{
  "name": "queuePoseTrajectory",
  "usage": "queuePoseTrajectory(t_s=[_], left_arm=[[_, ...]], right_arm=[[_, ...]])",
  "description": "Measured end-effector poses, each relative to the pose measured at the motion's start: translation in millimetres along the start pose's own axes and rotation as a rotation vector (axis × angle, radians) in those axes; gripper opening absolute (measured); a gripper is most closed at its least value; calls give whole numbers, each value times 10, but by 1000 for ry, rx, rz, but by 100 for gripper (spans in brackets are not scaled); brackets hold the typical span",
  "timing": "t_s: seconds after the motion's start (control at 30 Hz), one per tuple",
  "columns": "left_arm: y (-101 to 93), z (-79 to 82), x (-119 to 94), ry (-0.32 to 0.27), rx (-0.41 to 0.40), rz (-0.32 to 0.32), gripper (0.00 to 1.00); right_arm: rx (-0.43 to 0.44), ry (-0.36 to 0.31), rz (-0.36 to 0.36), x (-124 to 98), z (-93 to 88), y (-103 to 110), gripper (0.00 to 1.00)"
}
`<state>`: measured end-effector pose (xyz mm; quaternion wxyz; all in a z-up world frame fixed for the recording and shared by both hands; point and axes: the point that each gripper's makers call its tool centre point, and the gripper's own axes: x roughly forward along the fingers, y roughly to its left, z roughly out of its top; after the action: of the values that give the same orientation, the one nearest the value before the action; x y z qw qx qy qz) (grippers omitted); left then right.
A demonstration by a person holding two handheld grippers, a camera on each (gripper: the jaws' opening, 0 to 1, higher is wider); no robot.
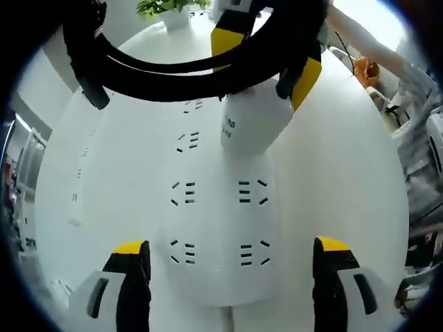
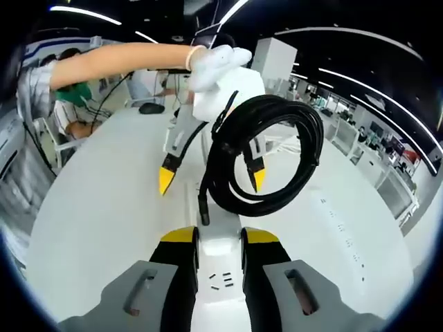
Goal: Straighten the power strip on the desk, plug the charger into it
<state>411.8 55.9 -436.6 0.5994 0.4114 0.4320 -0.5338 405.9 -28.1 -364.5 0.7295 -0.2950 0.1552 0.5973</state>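
Observation:
A white power strip (image 1: 218, 228) lies on the white desk (image 1: 346, 180), running away from the left gripper view. My left gripper (image 1: 232, 249) is open, one jaw on either side of the strip's near end and clear of it. My right gripper (image 1: 268, 59) comes in from the top, shut on a white charger (image 1: 252, 121) that sits over the strip's far sockets; I cannot tell whether the prongs are in. A coiled black cable (image 1: 173, 72) hangs from it. In the right gripper view my right gripper (image 2: 220, 236) pinches the charger (image 2: 220, 252), with the cable coil (image 2: 266, 152) and the left gripper (image 2: 212, 180) beyond.
A second white strip (image 1: 77, 180) lies beside the first, also seen as a row of sockets (image 2: 339, 218). A potted plant (image 1: 173, 8) stands at the desk's far edge. A gloved hand (image 2: 214, 59) holds the left gripper. A seated person (image 2: 66, 97) and a mouse (image 2: 151, 108) are at the back left.

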Motion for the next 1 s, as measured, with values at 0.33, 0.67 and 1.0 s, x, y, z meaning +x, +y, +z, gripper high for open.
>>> queuePoseTrajectory(t_s=[0.33,0.67,1.0], left_arm=[[-104,9,36,84,7,-36,86],[14,-28,-22,177,68,-22,66],[9,0,-9,185,58,-18,65]], right_arm=[[15,-14,-7,-18,13,69,22],[17,-32,-18,-13,17,163,22],[26,-42,-18,9,1,147,22]])
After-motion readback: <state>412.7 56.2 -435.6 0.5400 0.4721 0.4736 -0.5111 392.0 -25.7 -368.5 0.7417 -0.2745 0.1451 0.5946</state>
